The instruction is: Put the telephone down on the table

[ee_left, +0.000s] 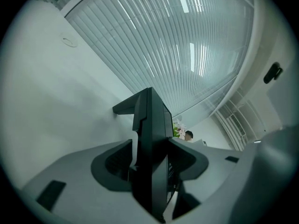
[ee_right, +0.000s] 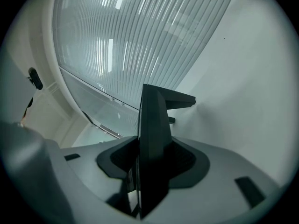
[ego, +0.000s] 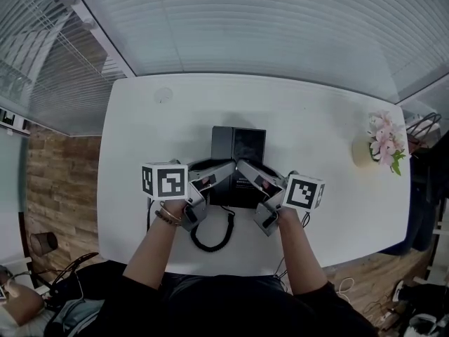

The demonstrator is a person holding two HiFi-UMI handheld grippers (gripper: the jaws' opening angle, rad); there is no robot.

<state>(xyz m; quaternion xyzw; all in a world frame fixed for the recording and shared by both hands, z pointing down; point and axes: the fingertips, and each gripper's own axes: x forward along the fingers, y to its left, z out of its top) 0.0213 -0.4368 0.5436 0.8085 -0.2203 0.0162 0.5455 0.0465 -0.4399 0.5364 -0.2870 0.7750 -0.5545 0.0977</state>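
The black telephone [ego: 238,161] stands near the middle of the white table [ego: 316,118], and its coiled cord [ego: 214,237] trails toward the front edge. My left gripper [ego: 226,171] holds its jaws around the telephone's left side. In the left gripper view the telephone [ee_left: 152,134] stands edge-on between the jaws of the left gripper [ee_left: 150,164], with a pale sliver of gap at the left pad. My right gripper [ego: 245,168] is at the right side. In the right gripper view the right gripper [ee_right: 152,162] has both pads pressed on the telephone [ee_right: 152,125].
A pot of pink flowers [ego: 379,146] stands at the table's right end. A small round mark [ego: 163,95] lies at the far left of the tabletop. Blinds run behind the table. Wooden floor shows left of the table.
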